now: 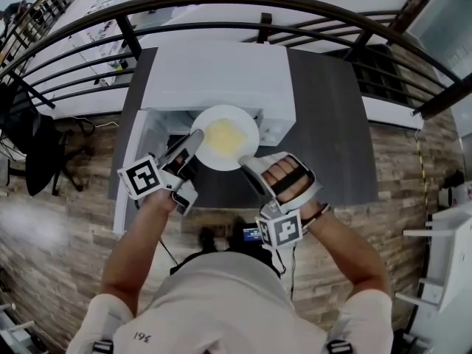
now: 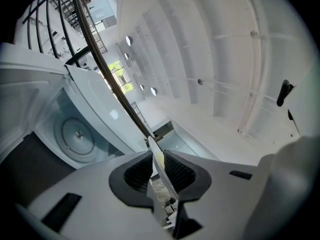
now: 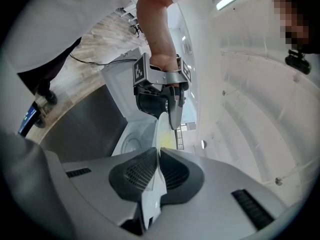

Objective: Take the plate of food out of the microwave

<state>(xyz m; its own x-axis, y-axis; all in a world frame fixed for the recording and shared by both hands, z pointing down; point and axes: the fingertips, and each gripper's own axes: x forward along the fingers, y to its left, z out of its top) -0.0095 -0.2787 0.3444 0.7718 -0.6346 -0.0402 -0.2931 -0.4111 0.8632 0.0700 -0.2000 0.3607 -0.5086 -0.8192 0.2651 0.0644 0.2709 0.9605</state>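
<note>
The plate of food (image 1: 223,137), judged stiff, fragile and slippery, is being clamped at opposite rim edges by left gripper (image 1: 193,139) and right gripper (image 1: 248,165).

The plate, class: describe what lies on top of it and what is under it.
Yellow food lies on the plate. The left gripper and right gripper clamp its rim. From above, the plate hides whatever is directly beneath it.

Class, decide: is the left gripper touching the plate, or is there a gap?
Touching. In the left gripper view, the left gripper clamps the rim of the plate between its jaws.
</note>
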